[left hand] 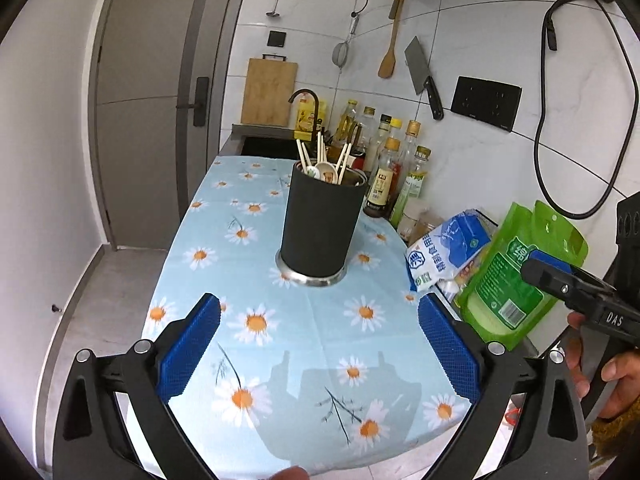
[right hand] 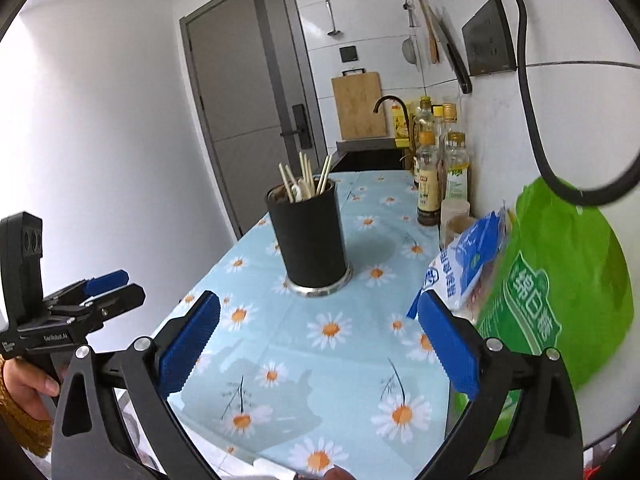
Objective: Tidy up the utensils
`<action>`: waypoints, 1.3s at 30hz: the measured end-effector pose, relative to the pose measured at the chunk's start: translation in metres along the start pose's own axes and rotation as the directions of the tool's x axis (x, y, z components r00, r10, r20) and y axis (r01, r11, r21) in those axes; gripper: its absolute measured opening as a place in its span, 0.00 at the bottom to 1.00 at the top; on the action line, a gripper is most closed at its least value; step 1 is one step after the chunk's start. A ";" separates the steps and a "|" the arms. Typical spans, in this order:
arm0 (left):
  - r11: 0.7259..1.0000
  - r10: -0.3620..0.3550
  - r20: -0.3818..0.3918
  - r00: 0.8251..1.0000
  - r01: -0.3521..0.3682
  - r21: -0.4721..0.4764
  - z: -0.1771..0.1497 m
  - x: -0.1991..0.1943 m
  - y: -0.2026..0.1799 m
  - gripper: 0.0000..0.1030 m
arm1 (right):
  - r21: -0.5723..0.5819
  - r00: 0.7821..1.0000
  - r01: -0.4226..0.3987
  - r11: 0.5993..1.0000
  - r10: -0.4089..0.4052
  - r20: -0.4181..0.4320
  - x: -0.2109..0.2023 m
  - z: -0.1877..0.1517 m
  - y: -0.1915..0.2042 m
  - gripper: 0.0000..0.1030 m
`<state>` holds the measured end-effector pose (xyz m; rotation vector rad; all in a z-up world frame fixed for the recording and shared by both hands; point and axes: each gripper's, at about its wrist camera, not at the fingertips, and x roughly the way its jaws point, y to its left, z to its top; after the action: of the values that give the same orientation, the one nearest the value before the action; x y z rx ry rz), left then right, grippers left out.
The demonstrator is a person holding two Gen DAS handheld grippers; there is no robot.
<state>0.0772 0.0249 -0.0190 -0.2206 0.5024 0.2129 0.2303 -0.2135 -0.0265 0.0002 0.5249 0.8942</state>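
A black cylindrical utensil holder [left hand: 320,224] with a steel base stands upright on the daisy tablecloth [left hand: 280,344]. Several wooden chopsticks [left hand: 312,158] and a white spoon [left hand: 325,170] stick out of it. It also shows in the right wrist view [right hand: 310,240], with chopsticks [right hand: 306,178]. My left gripper [left hand: 318,350] is open and empty, hovering over the near end of the table, short of the holder. My right gripper [right hand: 318,348] is open and empty too, at the table's near right. The right gripper shows from the side in the left wrist view [left hand: 560,276], and the left gripper in the right wrist view [right hand: 108,288].
Oil and sauce bottles [left hand: 386,176] line the tiled wall. A blue-white bag [left hand: 448,252] and a green bag [left hand: 516,276] sit at the right edge. Behind are a sink with faucet [left hand: 306,98], a cutting board [left hand: 269,92] and a hanging cleaver [left hand: 424,76]. A grey door [right hand: 248,128] stands at left.
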 end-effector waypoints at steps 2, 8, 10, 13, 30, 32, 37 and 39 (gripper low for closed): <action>1.000 -0.005 0.008 1.000 0.005 0.000 -0.006 -0.007 -0.003 0.94 | -0.014 1.000 -0.009 1.000 0.009 0.000 -0.006 -0.006 0.004 0.95; 1.000 -0.005 -0.001 1.000 0.005 -0.010 -0.019 -0.021 -0.014 0.94 | -0.012 0.999 0.009 1.000 -0.009 -0.030 -0.017 -0.020 0.010 0.95; 1.000 -0.001 0.000 1.000 0.001 -0.001 -0.023 -0.024 -0.017 0.94 | -0.006 1.000 0.011 1.000 -0.011 -0.027 -0.021 -0.024 0.010 0.95; 1.000 0.002 -0.018 1.000 -0.002 0.001 -0.027 -0.024 -0.020 0.94 | 0.000 0.999 0.025 1.000 -0.025 -0.030 -0.024 -0.031 0.010 0.95; 0.999 -0.024 -0.066 0.998 0.025 0.020 -0.043 -0.019 -0.023 0.94 | 0.041 0.997 0.046 0.998 -0.043 -0.070 -0.025 -0.051 0.011 0.95; 1.000 -0.023 -0.068 0.997 0.024 0.012 -0.044 -0.019 -0.022 0.94 | 0.043 0.996 0.041 0.998 -0.037 -0.079 -0.023 -0.051 0.011 0.95; 1.000 -0.026 -0.085 0.996 0.027 0.010 -0.045 -0.016 -0.021 0.94 | 0.046 0.996 0.042 0.998 -0.038 -0.086 -0.022 -0.052 0.011 0.95; 1.000 -0.024 -0.087 0.996 0.025 0.006 -0.045 -0.014 -0.021 0.94 | 0.055 0.995 0.042 0.998 -0.037 -0.091 -0.021 -0.052 0.011 0.95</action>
<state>0.0499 -0.0088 -0.0467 -0.2295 0.5867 0.1777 0.1885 -0.2332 -0.0603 0.0010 0.6325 0.8436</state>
